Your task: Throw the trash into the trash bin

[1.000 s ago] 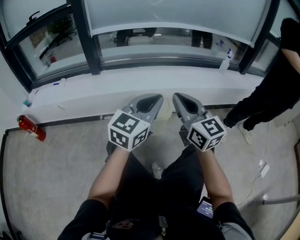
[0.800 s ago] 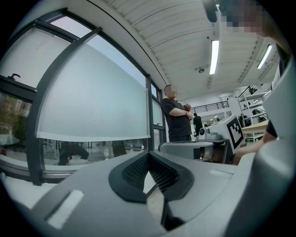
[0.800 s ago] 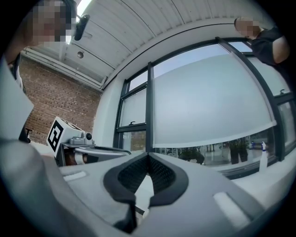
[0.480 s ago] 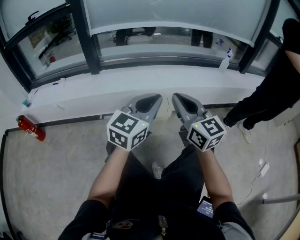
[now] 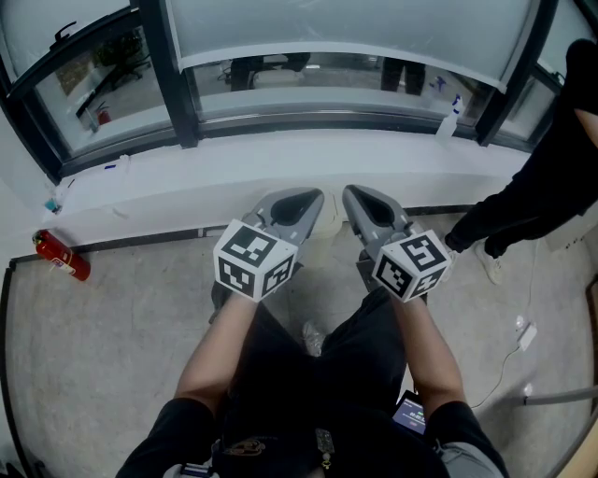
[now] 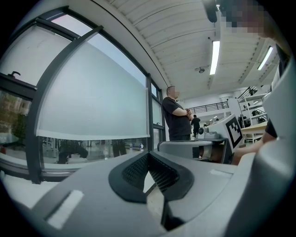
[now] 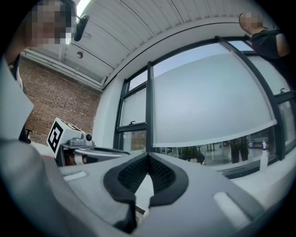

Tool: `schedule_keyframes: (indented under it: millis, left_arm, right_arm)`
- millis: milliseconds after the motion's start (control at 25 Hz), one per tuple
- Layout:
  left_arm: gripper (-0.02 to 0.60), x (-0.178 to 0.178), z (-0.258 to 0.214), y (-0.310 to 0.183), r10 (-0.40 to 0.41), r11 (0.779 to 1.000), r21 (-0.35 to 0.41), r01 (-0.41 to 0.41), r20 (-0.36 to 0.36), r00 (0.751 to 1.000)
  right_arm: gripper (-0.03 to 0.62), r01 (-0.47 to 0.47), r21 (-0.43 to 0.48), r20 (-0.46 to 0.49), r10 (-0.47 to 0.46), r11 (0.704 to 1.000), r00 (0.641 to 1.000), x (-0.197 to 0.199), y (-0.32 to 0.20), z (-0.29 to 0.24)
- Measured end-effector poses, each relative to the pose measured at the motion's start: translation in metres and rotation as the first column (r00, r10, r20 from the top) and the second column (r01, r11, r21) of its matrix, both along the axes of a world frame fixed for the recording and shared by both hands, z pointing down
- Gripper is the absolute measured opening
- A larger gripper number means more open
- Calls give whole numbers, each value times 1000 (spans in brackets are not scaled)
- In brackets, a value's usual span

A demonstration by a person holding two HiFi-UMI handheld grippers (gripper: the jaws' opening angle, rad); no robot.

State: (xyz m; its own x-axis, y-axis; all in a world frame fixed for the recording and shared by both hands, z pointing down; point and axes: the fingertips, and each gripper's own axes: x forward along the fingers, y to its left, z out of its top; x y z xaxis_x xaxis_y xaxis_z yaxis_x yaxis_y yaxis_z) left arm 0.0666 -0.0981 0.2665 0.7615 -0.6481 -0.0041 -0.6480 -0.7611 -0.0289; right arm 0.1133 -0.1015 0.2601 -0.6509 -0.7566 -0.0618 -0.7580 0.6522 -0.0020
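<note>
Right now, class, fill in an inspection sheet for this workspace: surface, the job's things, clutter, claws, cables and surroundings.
Surface: grey floor, with a white window ledge beyond it.
Job's things: nothing seen.
Clutter: red fire extinguisher on the floor at left; spray bottle on the ledge at right.
Claws: left claw and right claw both shut and empty, held side by side.
Cables: white plug with a thin lead on the floor at right.
Surroundings: large windows; a bystander in black at right.
</note>
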Motion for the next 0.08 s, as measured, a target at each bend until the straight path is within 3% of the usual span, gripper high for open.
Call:
schedule_keyframes:
  millis: [80]
  left_arm:
    - [6, 0, 1, 0, 0, 1000, -1, 0, 0, 1000]
  right_arm:
    - [3, 0, -1, 0, 0, 1000, 1000, 0, 0, 1]
